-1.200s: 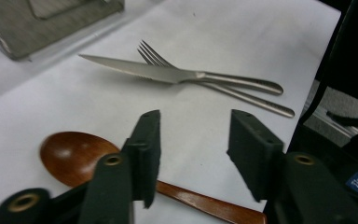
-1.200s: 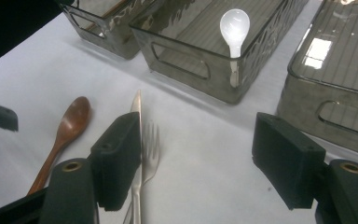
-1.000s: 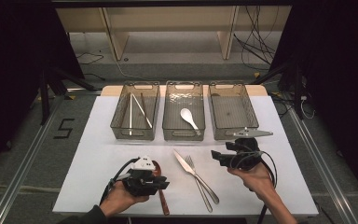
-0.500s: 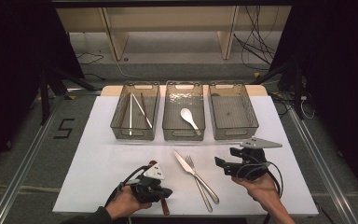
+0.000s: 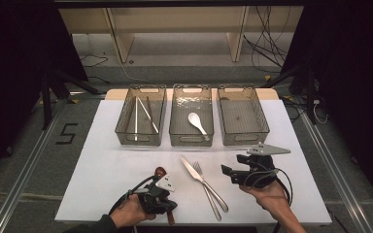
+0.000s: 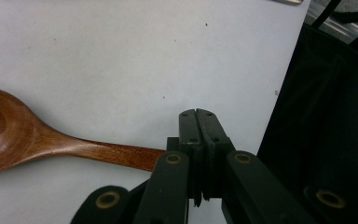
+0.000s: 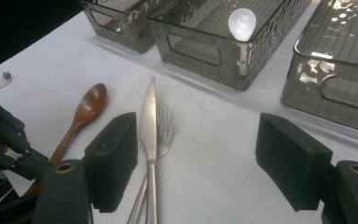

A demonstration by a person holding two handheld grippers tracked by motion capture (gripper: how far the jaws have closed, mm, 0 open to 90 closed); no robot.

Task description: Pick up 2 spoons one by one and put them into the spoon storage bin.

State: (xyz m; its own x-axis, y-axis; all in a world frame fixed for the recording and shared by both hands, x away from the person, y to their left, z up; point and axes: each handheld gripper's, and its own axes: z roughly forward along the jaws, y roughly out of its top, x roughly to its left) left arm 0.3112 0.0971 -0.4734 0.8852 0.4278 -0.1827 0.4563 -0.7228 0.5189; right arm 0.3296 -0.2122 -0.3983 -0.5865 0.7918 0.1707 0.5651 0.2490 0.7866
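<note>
A brown wooden spoon (image 5: 161, 171) lies on the white table near the front edge, its handle running under my left gripper (image 5: 161, 206). In the left gripper view the jaws (image 6: 198, 114) are pressed together with nothing between them, and the wooden spoon (image 6: 28, 140) passes behind them from the left. A steel knife (image 5: 194, 171) and fork (image 5: 208, 190) lie crossed at the front middle. My right gripper (image 5: 227, 173) hovers to their right, open. In its own view the knife (image 7: 148, 121), fork (image 7: 166, 125) and wooden spoon (image 7: 86, 109) lie ahead of the wide pads (image 7: 200, 158).
Three clear trays stand in a row at the back: the left tray (image 5: 141, 141) holds chopsticks (image 5: 143, 111), the middle tray (image 5: 191, 142) holds a white spoon (image 5: 196, 122), and the right tray (image 5: 245, 141) has nothing in it. The table's front edge lies just behind both hands.
My left gripper has sunk onto the wooden spoon's handle and drawn toward the front edge. The right gripper has shifted slightly toward the front right.
</note>
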